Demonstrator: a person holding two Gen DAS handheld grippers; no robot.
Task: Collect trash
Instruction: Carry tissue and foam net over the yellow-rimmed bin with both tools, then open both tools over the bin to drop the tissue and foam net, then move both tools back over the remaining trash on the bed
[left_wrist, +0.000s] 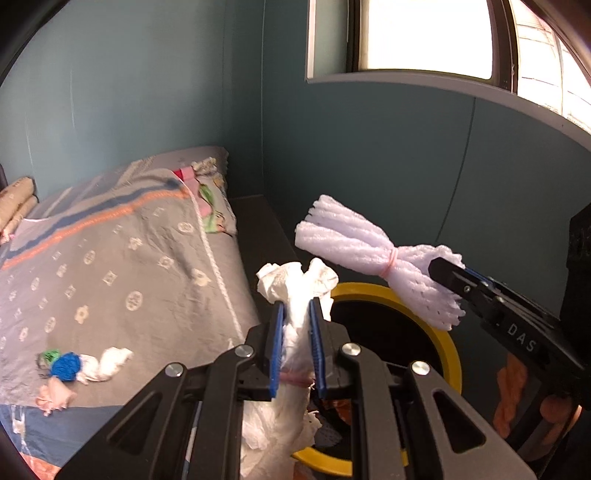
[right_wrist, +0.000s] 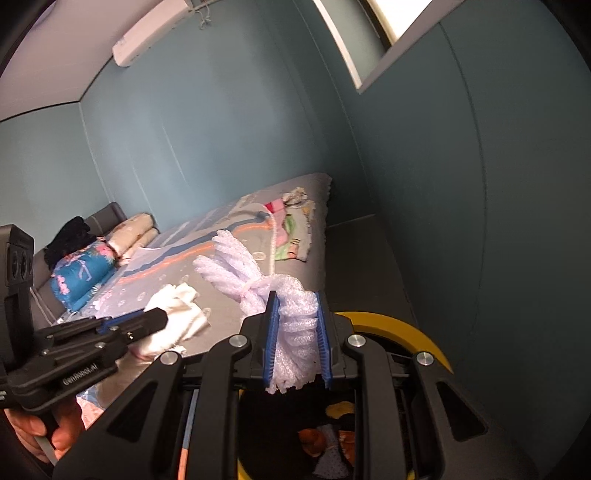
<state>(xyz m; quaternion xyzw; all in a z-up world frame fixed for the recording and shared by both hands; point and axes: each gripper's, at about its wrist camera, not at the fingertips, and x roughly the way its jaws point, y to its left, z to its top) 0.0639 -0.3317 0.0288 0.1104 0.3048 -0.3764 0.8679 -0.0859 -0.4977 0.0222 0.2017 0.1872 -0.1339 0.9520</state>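
White tissue wad (left_wrist: 295, 291) in L gripper (left_wrist: 297, 347); foam net (right_wrist: 295, 321) in R gripper (right_wrist: 295, 339).

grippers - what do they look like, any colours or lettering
Both the left gripper and the right gripper are black plastic linkages with silver round bolts and ribbed blue pads. White lettering marks their sides: "DAS" on the right, "GenRobot.AI" on the left.
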